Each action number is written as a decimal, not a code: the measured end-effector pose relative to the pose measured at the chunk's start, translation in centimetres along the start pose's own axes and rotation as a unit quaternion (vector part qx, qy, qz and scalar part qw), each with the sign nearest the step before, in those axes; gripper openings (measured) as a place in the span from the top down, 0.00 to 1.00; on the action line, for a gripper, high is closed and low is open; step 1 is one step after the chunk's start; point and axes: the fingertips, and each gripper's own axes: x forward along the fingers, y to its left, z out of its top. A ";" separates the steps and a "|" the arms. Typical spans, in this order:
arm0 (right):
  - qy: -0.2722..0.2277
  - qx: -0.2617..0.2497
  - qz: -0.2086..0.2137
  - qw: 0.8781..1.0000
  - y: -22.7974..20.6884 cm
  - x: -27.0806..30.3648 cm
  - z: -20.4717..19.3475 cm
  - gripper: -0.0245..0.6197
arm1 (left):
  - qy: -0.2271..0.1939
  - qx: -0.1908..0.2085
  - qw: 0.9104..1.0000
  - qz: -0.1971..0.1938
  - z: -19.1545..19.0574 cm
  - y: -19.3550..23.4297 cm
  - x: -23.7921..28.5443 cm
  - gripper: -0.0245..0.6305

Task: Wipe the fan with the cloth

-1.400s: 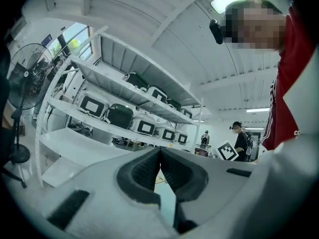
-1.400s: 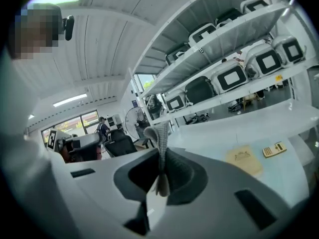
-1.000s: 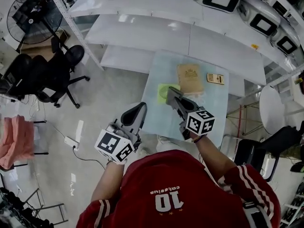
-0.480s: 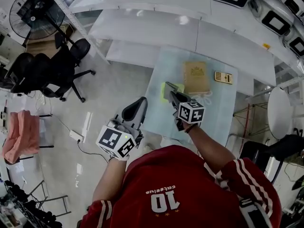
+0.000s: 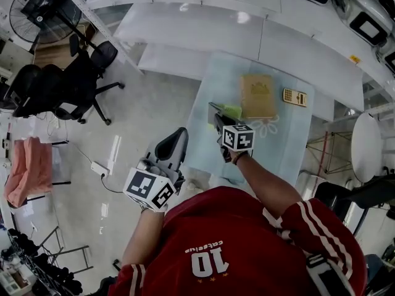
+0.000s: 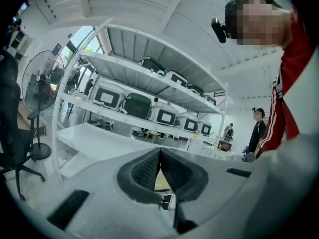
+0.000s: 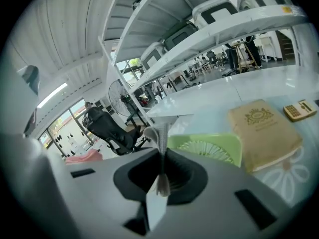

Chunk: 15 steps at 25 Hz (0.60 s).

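The right tool (image 7: 161, 156) clamps a thin white cloth (image 7: 157, 135) near the flat green fan (image 7: 209, 148); the left tool (image 6: 160, 157) is pressed together, empty.

The pale table (image 5: 290, 147) carries a green fan (image 5: 232, 111), a tan book (image 5: 257, 96) and a calculator (image 5: 295, 96).

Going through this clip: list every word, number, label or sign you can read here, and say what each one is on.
"10": large white digits on the person's red shirt, upside down in the head view.
Small white word next to the 10: too blurred to read.
Tan book: gold emblem with lettering, too small to read.
Calculator: key markings too small to read.
Green fan: no print visible.
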 end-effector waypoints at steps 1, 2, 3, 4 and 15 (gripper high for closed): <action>0.002 0.002 -0.001 1.000 -0.1 0.2 -0.2 0.93 | 0.002 0.000 1.000 0.002 -0.2 0.1 -0.1 0.96; 0.003 0.004 -0.003 1.000 -0.3 0.4 -0.3 0.93 | 0.003 -0.003 1.000 0.005 -0.4 0.3 -0.2 0.96; 0.003 0.006 -0.006 1.000 -0.6 0.6 -0.4 0.93 | 0.004 -0.005 1.000 0.009 -0.5 0.4 -0.3 0.96; 0.003 0.008 -0.008 1.000 -0.8 0.8 -0.4 0.93 | 0.004 -0.007 1.000 0.012 -0.5 0.5 -0.3 0.96; -0.001 0.024 -0.021 0.999 -2.1 1.0 -0.1 0.93 | 0.020 -0.006 1.000 0.013 -1.1 1.1 -0.2 0.96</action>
